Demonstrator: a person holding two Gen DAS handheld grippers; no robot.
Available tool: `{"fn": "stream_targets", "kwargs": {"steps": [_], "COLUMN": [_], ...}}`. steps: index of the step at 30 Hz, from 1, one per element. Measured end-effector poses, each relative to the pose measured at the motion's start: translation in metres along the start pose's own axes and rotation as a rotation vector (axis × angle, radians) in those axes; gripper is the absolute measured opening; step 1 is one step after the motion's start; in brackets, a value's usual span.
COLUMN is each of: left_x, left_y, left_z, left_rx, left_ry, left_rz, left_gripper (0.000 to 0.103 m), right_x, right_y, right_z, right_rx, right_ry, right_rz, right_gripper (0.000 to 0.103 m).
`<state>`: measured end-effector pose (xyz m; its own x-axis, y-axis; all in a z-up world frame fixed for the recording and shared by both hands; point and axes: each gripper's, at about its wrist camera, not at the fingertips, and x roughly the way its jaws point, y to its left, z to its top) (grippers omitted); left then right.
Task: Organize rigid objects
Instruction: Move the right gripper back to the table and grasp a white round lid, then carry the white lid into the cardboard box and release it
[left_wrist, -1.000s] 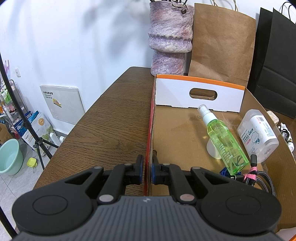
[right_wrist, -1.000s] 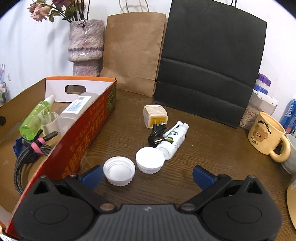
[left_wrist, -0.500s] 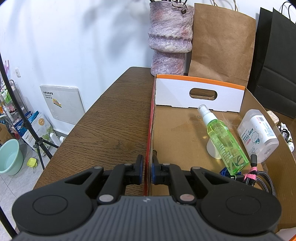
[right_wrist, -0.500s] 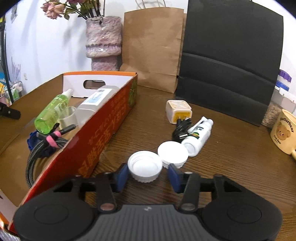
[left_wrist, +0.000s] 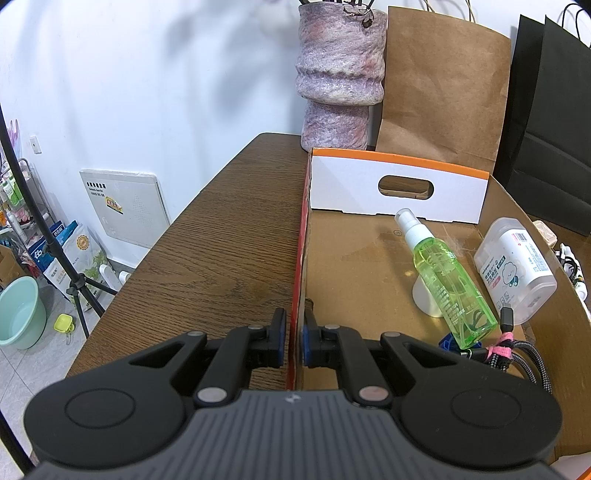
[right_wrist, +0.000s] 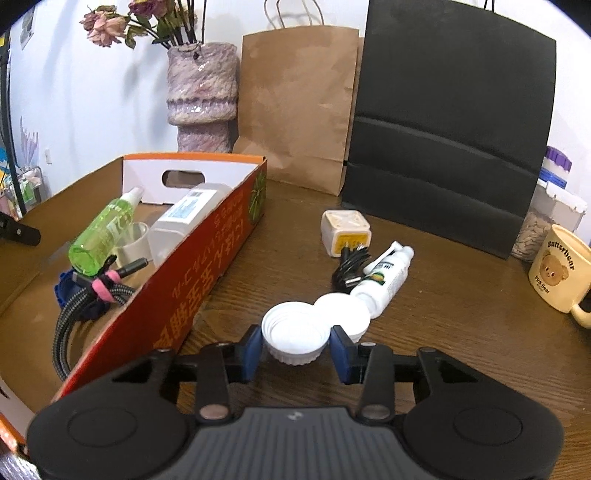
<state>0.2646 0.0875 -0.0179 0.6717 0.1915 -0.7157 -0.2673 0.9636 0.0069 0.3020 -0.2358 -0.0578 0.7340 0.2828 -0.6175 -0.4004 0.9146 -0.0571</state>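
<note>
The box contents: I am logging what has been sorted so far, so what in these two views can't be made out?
- Small white cup, left wrist view: mostly hidden behind the green spray bottle.
- Blue item, right wrist view: buried under the braided cable.
- Second white cap, right wrist view: partly covered by the ribbed cap in the right gripper.
- Charger, left wrist view: cut off by the box wall.

The left half of the cardboard box (left_wrist: 354, 266) floor lies bare, while the green spray bottle (left_wrist: 447, 280), white jar (left_wrist: 513, 269) and cable bundle (right_wrist: 92, 295) crowd its right side, and the red wall (right_wrist: 207, 266) stands between the table's clutter and that room.
</note>
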Motion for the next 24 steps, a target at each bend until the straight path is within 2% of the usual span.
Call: {"fn": "stream_targets", "kwargs": {"steps": [24], "left_x": [0.0], "left_y": [0.0], "left_z": [0.0], "left_rx": [0.001], "left_ry": [0.0], "left_rz": [0.0], "left_gripper": [0.01], "right_x": [-0.023], "right_y": [-0.006], "right_z": [0.024], "right_rx": [0.008], "right_ry": [-0.107], "right_rz": [-0.054], "right_gripper": [0.039]}}
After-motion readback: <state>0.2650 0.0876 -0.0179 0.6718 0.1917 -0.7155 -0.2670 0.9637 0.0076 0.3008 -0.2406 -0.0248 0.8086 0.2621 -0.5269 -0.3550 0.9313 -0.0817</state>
